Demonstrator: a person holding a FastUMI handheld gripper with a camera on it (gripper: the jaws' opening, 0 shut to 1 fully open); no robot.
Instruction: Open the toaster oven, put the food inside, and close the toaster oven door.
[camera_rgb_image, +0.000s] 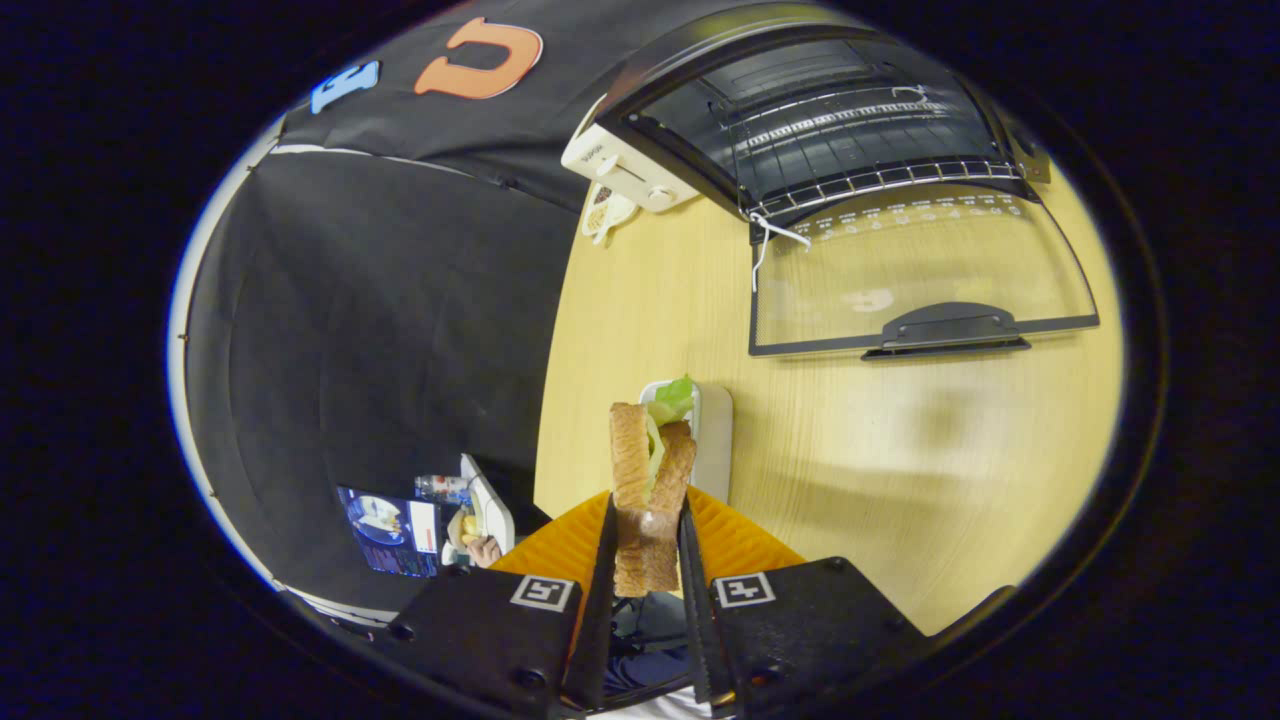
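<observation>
Pinching a sandwich (648, 490) in the gripper (647, 545), hiding much of the white tray (716, 440); toaster oven (830, 130) beyond, glass door (915, 275) down.

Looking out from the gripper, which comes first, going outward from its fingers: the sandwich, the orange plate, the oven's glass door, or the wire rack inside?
1. Sandwich, pinched between the fingers of the gripper.
2. Orange plate, on the table just below and behind the fingers.
3. Glass door, folded open flat, well beyond them.
4. Wire rack, inside the toaster oven, farthest.
</observation>
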